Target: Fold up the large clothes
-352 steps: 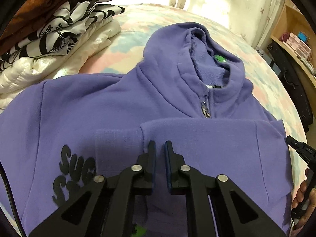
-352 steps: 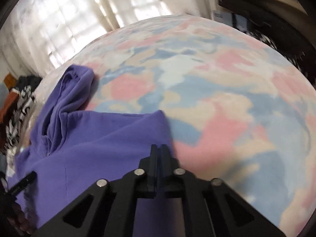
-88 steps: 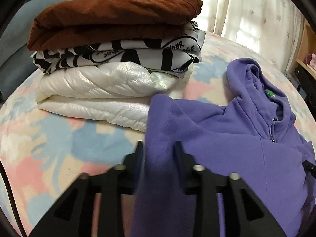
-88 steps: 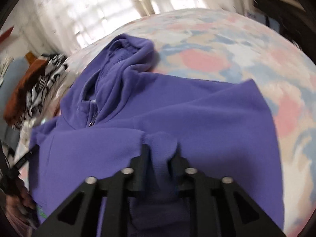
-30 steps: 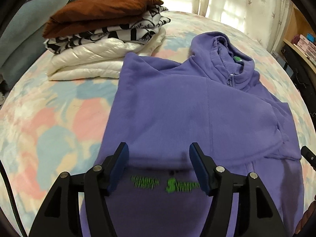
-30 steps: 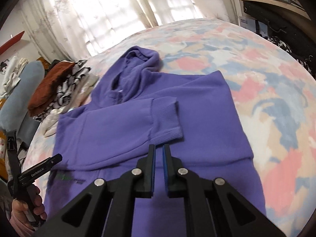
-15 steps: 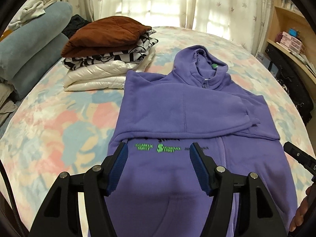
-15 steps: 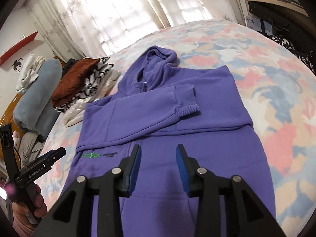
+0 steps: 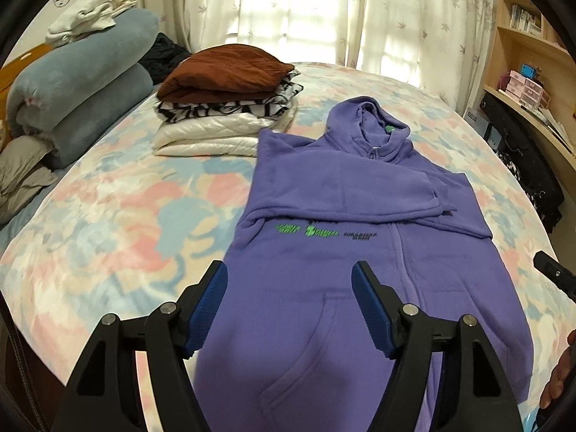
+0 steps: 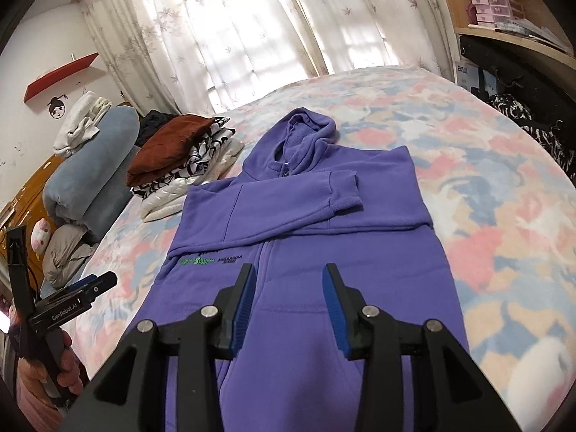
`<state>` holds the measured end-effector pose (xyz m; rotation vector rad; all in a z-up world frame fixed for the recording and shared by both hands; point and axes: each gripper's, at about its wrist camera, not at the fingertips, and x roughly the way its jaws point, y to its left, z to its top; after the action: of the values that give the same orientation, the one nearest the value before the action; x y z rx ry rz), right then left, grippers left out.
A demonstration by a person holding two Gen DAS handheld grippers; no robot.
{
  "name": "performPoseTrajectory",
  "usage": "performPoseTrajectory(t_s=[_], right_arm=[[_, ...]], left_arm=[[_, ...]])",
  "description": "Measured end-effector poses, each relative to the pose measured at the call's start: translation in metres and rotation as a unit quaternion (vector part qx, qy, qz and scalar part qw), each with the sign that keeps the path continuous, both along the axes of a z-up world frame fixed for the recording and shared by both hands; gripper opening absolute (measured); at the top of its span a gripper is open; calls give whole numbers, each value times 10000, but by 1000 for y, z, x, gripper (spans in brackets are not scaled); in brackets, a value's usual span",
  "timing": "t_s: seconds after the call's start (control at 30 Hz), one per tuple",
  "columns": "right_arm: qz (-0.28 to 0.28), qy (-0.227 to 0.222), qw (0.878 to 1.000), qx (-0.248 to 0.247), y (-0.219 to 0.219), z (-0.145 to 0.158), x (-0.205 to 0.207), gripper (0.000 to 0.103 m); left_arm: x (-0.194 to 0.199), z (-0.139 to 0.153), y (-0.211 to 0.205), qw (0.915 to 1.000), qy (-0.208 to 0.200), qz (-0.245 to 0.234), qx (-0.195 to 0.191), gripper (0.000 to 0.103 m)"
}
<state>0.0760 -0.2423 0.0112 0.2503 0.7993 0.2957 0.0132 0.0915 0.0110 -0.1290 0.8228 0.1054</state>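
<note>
- Both sleeves now lie folded across the hoodie (image 9: 378, 288), flat on the bed (image 9: 126, 216).
- Left gripper (image 9: 289, 288) and right gripper (image 10: 286, 288) have just opened, fingers empty, pulled back.
- Next, likely the bottom fold.

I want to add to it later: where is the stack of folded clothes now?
In the left wrist view, the stack of folded clothes lies on the bed's far left, beside the purple hoodie's shoulder, right of the rolled blue blanket.

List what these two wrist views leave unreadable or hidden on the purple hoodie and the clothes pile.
- Purple hoodie hem: cut off by the bottom edge and the fingers in both views.
- Green chest print: too small and blurred to read.
- Sleeve underneath: covered by the folded top sleeve.
- Clothes pile far side: hidden by itself.
</note>
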Motion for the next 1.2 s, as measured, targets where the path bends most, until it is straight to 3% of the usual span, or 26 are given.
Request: performPoseTrajectory(t_s=[0.27, 0.47, 0.63, 0.9, 1.2], right_arm=[[-140, 107, 9998, -17, -20, -19, -44, 43], [-354, 702, 9969, -31, -40, -57, -62, 43], [-563, 866, 9946, -127, -60, -67, -71, 43], [-921, 1023, 9901, -290, -93, -75, -86, 43], [-773, 1018, 9912, -337, -97, -81, -96, 43]], left_arm=[[-46, -25, 31, 9995, 114, 263, 119, 75], [-69, -66, 52, 9979, 523, 358, -92, 75], [-76, -92, 59, 9955, 798, 286, -413, 75], [-73, -104, 54, 9958, 794, 223, -409, 80], [-71, -110, 65, 9939, 793, 175, -749, 85]])
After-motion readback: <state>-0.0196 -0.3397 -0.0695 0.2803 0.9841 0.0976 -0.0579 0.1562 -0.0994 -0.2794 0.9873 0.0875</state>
